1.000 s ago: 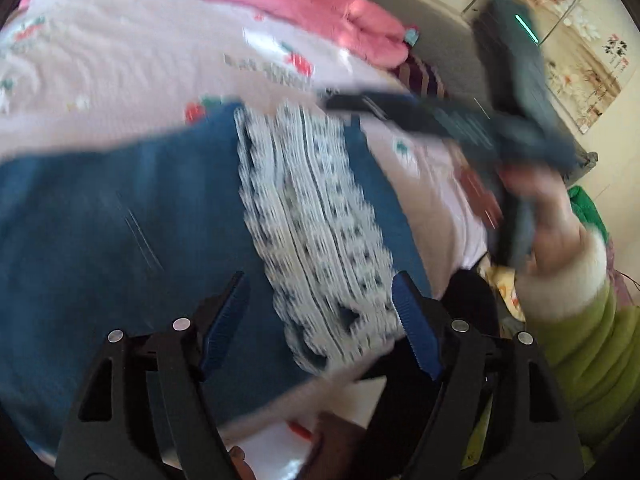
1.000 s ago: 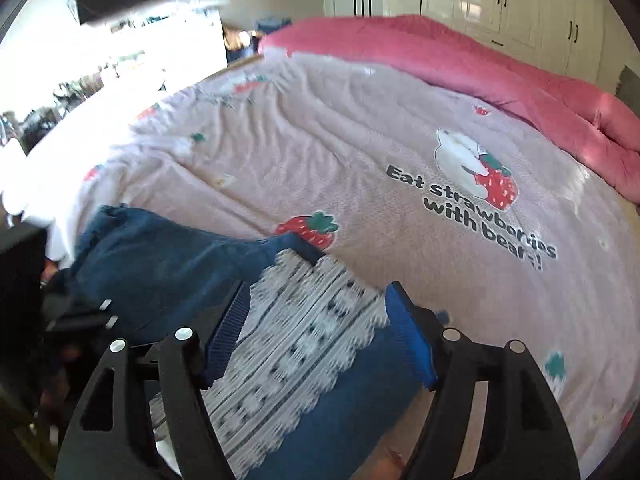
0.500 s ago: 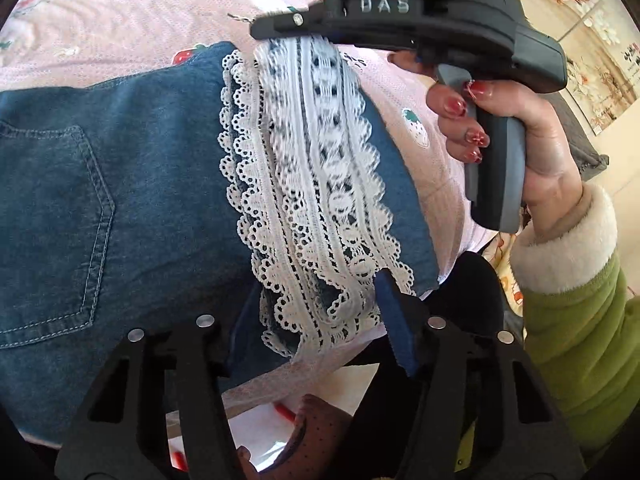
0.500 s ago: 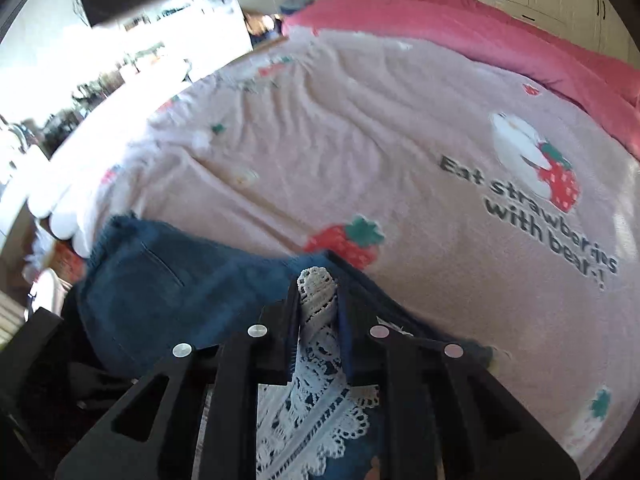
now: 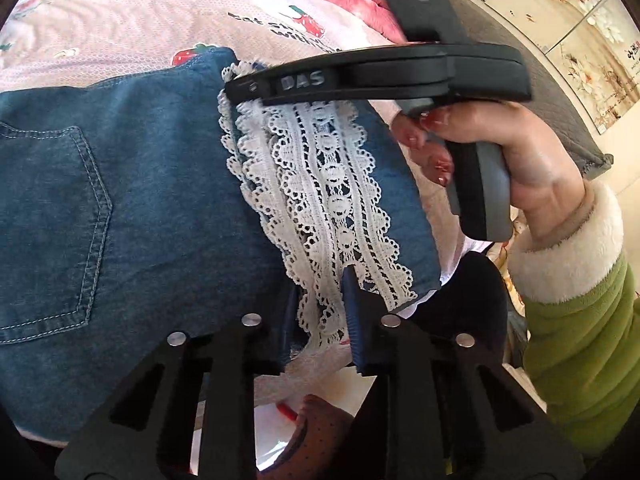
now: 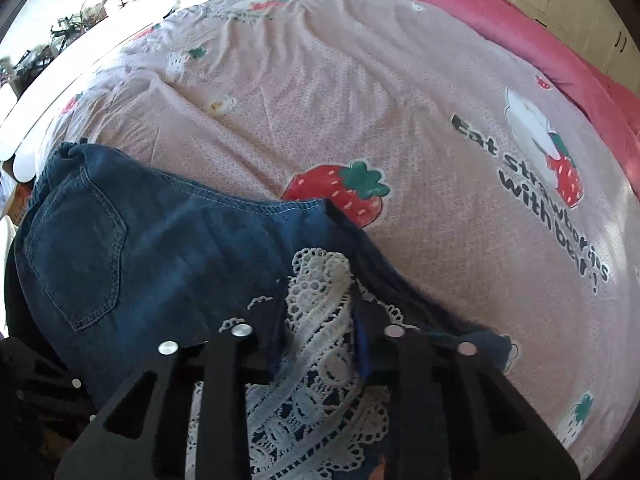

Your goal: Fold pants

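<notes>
Blue denim pants (image 5: 160,200) lie flat on the bed, back pocket up, with a white lace hem (image 5: 320,184) at the leg's end. My left gripper (image 5: 320,312) is at the hem's near end, at the bed's edge; its jaws are closing, with the lace pinched between the blue pads. A hand (image 5: 520,152) holds my right gripper (image 5: 236,88), which bites the hem's far end. In the right wrist view the right gripper (image 6: 320,340) has bunched lace (image 6: 320,280) between its pads, the jaws easing slightly open, and the pants (image 6: 180,264) spread to the left.
A pale pink strawberry-print sheet (image 6: 360,100) covers the bed, with a darker pink quilt (image 6: 520,20) along the far side. A grey padded piece (image 5: 560,92) stands to the right. The green sleeve (image 5: 580,340) and a dark object (image 5: 472,292) sit past the bed's near edge.
Both grippers went from wide open to narrowed on the lace hem. The right gripper came down onto the hem's far end, bunching the lace. The left gripper hardly moved.
</notes>
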